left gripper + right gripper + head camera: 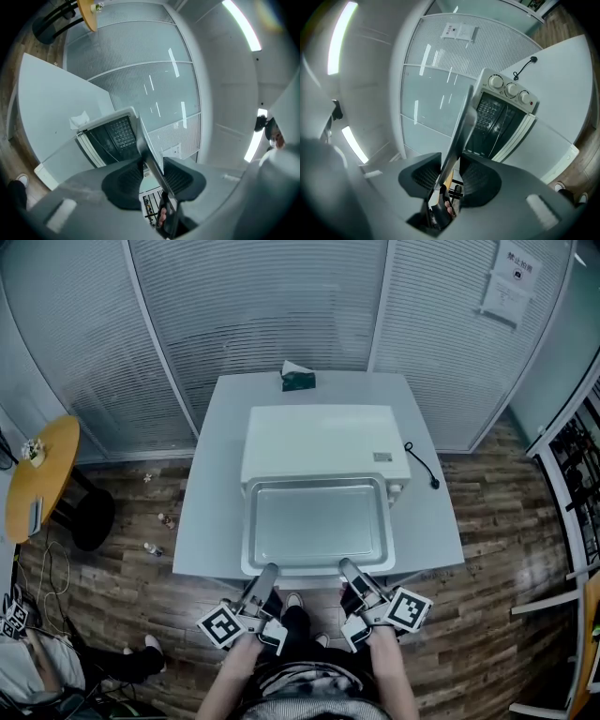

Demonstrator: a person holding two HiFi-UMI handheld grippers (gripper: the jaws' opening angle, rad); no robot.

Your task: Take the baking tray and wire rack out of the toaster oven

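The baking tray (319, 521) is out of the toaster oven (319, 439). It is held level in front of the oven, above the near edge of the desk (208, 498), and its far rim overlaps the oven's front as seen from above. It is a shallow rectangular pan of dull silver metal with rounded corners and a raised lip all round, and there is nothing in it.

The left gripper (267, 575) pinches the near rim towards the tray's left corner, and the right gripper (349, 569) pinches it towards the right corner. In both gripper views the thin metal edge runs between two dark ribbed pads (124, 180) that press on it from either side.

The oven is a white box with a smooth flat top, sitting mid-desk. Its door is open and the cavity (492, 119) is dark. A grid pattern shows deep inside, but I cannot tell whether that is the wire rack. Three round knobs (506, 87) sit in a row on its front panel.

A black cable (422, 465) trails over the desk to the oven's right. At the far edge stands a dark green tissue box (298, 379) with white tissue poking out.

Off the desk's left side is a round yellow table (42, 474) on plank flooring (497, 549).
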